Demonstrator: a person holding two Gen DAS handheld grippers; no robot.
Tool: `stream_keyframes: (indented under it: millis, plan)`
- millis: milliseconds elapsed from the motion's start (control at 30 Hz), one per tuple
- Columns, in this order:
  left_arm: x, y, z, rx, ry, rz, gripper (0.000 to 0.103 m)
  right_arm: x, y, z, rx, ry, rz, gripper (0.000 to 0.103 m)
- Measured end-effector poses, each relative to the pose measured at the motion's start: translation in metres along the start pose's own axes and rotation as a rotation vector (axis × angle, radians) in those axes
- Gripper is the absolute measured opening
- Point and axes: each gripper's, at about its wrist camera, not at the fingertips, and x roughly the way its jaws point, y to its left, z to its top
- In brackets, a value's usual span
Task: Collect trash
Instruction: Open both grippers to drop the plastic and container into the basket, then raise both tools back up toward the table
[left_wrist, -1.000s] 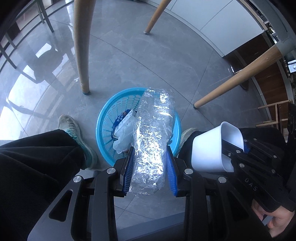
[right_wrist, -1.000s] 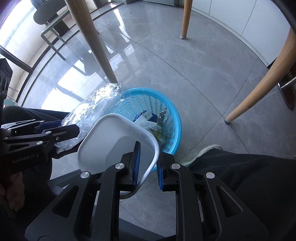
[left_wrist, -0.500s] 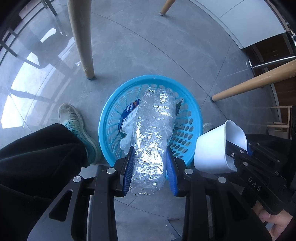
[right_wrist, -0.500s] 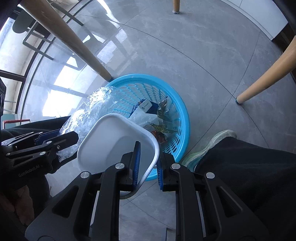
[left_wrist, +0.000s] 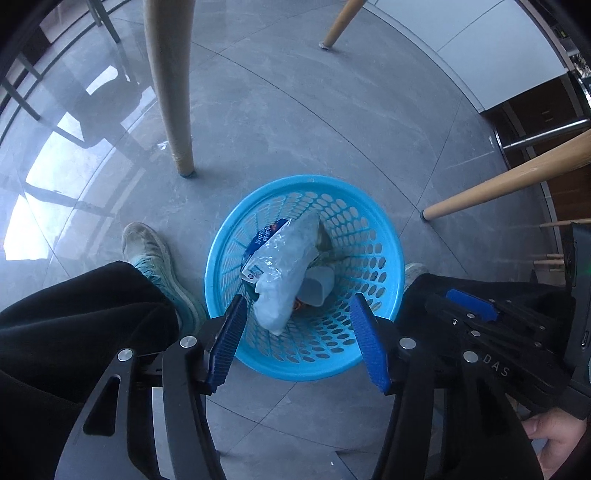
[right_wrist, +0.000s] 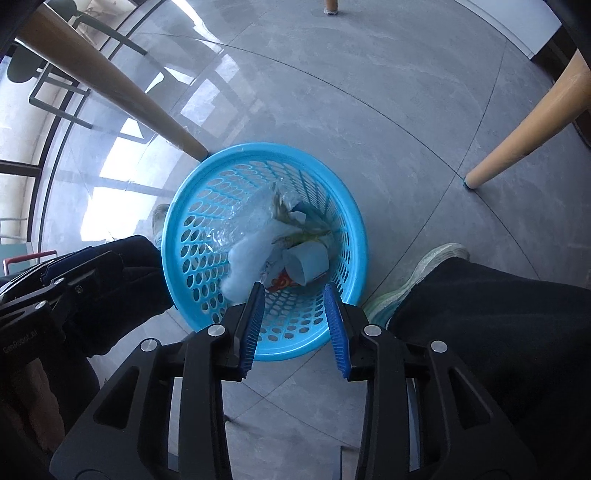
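Floor (left_wrist: 295, 110): grey tile, carrying everything; wooden legs (left_wrist: 168, 85) standing near the basket, so hands are best lifting straight up to avoid them.

Basket (left_wrist: 384, 266): blue, perforated, standing on the floor between the person's shoes (left_wrist: 155, 258); both grippers are hanging directly over it, pointing almost straight down; releasing over the middle, not the rim, is keeping the trash from bouncing out.

Bottle (left_wrist: 284, 273): crushed clear plastic, lying tilted inside the basket on top of older wrappers; its lower end is leaning toward the near wall; it looks light and springy, so it is worth watching until it is settling.

Cup (right_wrist: 308, 262): white, lying on its side inside the basket just beside the bottle, mouth facing the near wall.

Left gripper (left_wrist: 301, 339): fingers (left_wrist: 227, 341) have just been opening and are standing spread wide, nothing between them.

Right gripper (right_wrist: 295, 325): fingers (right_wrist: 253, 326) have just been opening too, parted less widely, gripping nothing; the cup is lying below them.

Step in hand, as judged: the drop is finishing; both pieces appear to be in, so the grippers are free to be fetching more.
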Motion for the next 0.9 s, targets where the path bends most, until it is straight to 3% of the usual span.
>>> stream_keyframes:
  millis: [200,600,900]
  plan:
    - [-0.026,0.002,-0.009,0.005,-0.036,-0.009,0.057,-0.029,0.0,-0.012,-0.001,-0.048,0.048,0.036]
    - [-0.081,-0.003,-0.04,0.035,-0.128,-0.028,0.059,-0.112,0.014,-0.057,-0.092,-0.193,0.055,0.048]
    - [-0.138,-0.022,-0.083,0.162,-0.267,-0.028,0.065,-0.174,0.013,-0.107,-0.157,-0.293,0.033,0.056]
